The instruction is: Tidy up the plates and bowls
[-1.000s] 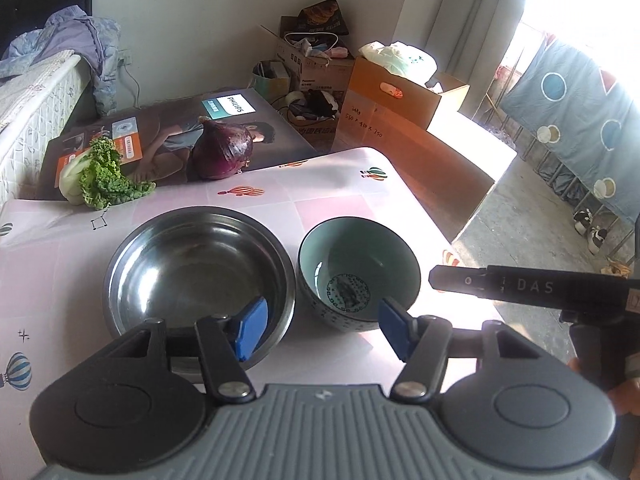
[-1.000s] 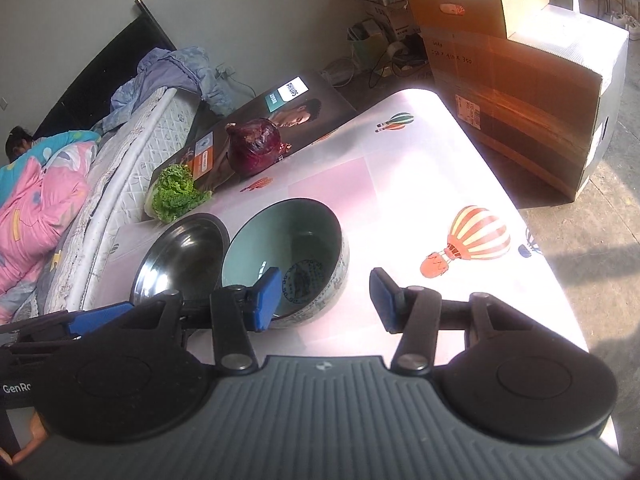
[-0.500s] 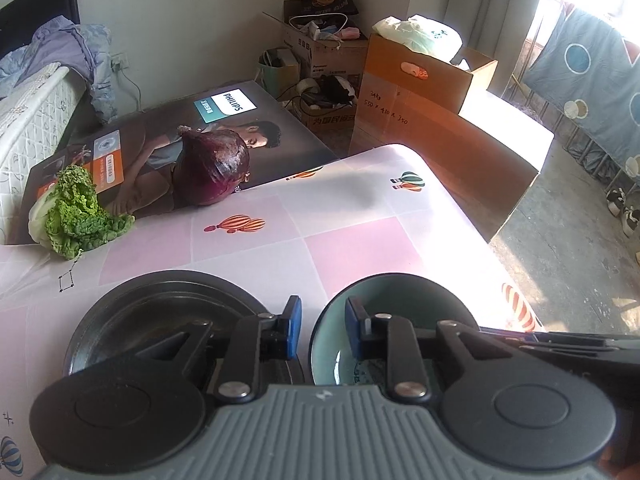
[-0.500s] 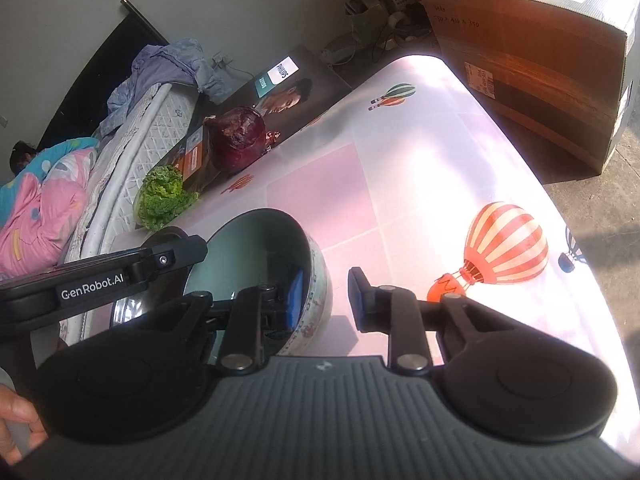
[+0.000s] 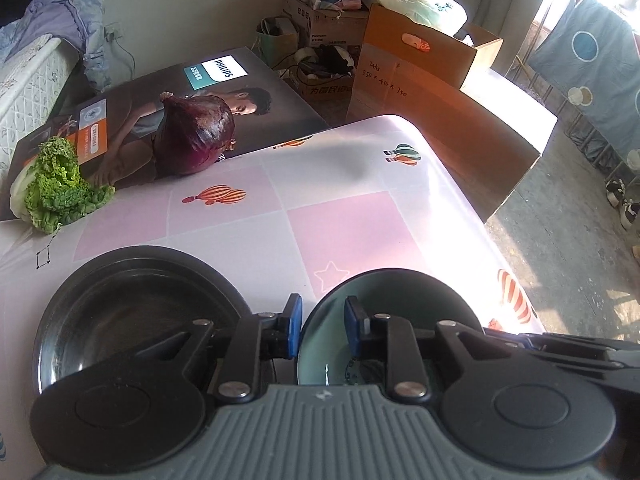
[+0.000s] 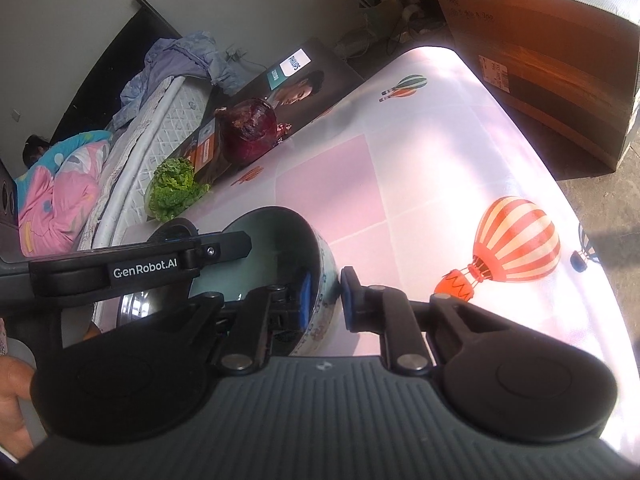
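A teal ceramic bowl [image 5: 400, 292] stands on the balloon-print table beside a larger steel bowl [image 5: 132, 304] on its left. My left gripper [image 5: 322, 320] is shut on the teal bowl's left rim, with one blue pad inside and one outside, next to the steel bowl. In the right wrist view, my right gripper [image 6: 325, 298] is shut on the opposite wall of the same teal bowl [image 6: 264, 248], its left pad inside. The left tool's black arm [image 6: 140, 268] crosses over the steel bowl [image 6: 134, 304], hiding most of it.
A purple cabbage [image 5: 194, 136] and a green lettuce [image 5: 56, 184] lie at the table's far left, against a flat Philips box [image 5: 224, 80]. Cardboard boxes [image 5: 420, 80] stand past the far right corner. A bed with a pink blanket [image 6: 60, 184] runs alongside. A hand [image 6: 12, 400] shows at lower left.
Both grippers came down and forward onto the teal bowl. Their jaws went from wide open to closed on its rim, left first, then right.
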The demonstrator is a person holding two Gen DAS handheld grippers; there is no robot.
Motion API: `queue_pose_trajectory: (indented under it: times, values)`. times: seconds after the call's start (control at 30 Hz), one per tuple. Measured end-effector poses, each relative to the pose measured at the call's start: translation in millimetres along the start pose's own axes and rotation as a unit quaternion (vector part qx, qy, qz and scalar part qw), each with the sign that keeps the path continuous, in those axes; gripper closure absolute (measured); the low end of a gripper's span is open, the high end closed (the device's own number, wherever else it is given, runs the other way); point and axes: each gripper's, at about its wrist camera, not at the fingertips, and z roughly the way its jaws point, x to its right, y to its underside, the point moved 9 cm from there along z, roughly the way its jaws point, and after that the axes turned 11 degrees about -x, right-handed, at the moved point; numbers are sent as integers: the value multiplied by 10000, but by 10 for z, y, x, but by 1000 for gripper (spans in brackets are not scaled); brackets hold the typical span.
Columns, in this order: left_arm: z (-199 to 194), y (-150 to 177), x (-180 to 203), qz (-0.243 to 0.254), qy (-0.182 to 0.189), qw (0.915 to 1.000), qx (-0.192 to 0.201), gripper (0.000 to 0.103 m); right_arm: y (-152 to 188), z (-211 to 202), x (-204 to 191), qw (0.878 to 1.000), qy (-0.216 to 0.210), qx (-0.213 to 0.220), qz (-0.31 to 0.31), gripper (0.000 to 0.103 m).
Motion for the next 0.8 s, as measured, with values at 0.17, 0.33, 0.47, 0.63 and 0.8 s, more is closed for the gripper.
queue_pose_trajectory:
  times: [0.17,0.33,0.47,0.63,0.8]
  values:
    - [-113,333,99,82,271,9991,-315,79,148,-104,84,9999,-95,-121,15,92]
    - [-231,725,215,251,514,9969,-533,79,336,-214,112,9997,-97,-232,-67,91]
    - [-276,899,275,340,440,9968,-583,79,476,-283,125,9994,-126,-332,3,89]
    - [-237,987,305,323,216,9969,-678,79,622,-297,183,9984,-105,-551,85,88]
    - [-175,1004,337,277,67,9971,-705,79,701,-254,210,9975,-166,-661,189,85]
